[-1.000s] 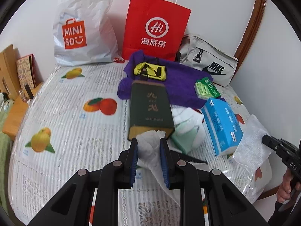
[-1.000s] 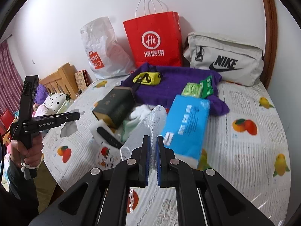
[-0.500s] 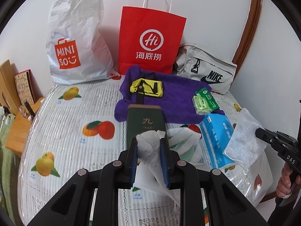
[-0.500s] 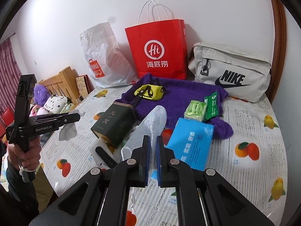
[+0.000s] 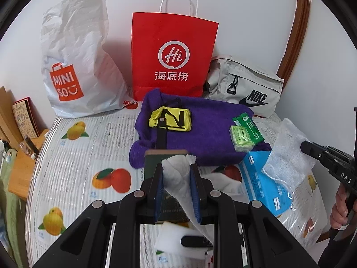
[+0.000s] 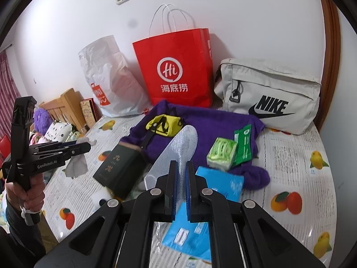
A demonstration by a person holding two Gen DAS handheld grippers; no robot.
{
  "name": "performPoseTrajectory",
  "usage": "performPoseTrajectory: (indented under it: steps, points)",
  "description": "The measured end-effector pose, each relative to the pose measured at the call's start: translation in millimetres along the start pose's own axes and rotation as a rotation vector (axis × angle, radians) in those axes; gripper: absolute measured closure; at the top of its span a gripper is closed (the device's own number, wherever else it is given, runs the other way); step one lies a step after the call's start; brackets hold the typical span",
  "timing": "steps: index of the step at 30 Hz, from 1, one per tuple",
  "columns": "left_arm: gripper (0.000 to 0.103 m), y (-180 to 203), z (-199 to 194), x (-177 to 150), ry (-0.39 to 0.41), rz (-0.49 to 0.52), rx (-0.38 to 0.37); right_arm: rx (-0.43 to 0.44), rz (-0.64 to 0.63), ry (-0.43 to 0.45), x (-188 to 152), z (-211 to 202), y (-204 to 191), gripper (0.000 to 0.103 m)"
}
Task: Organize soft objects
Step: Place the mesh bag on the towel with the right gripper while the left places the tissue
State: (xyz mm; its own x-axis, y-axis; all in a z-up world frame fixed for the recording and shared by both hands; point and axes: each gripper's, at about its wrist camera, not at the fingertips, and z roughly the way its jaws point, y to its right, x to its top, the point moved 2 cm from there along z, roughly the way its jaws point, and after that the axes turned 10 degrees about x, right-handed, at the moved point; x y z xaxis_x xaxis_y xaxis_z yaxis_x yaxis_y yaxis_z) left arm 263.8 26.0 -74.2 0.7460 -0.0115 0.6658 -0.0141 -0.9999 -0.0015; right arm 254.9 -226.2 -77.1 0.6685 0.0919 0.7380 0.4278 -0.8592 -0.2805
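Left jaws pinching tissue, right jaws clamping plastic bag

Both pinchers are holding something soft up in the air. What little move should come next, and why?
Probably carry both toward one of the bags at the back, perhaps the red paper bag, whose top looks open. The left gripper is shut on a white tissue, the right gripper on a clear plastic pouch; both hang above the table.
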Motion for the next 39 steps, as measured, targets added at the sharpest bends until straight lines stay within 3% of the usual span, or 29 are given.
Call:
performPoseTrajectory:
  steps: [12, 21, 26, 34, 39]
  points:
    - [0.082, -8.6, 26.8, 23.2, -0.007, -0.026, 0.017, -0.048, 0.017, 0.003, 28.9, 34.8, 33.0, 0.097]
    - [0.082, -17.9, 53.4, 39.6, -0.022, -0.041, 0.030, -0.069, 0.055, -0.021, 53.8, 86.0, 62.9, 0.097]
    - [0.082, -17.8, 67.8, 50.3, -0.027, -0.040, 0.028, -0.038, 0.091, -0.056, 60.2, 122.2, 73.5, 0.097]
    - [0.082, -11.8, 101.0, 66.5, -0.065, -0.047, 0.007, -0.068, 0.132, -0.137, 63.3, 170.4, 88.9, 0.096]
    - [0.082, -6.5, 125.5, 72.7, -0.097, -0.057, 0.000, -0.064, 0.126, -0.191, 57.6, 180.9, 92.9, 0.087]
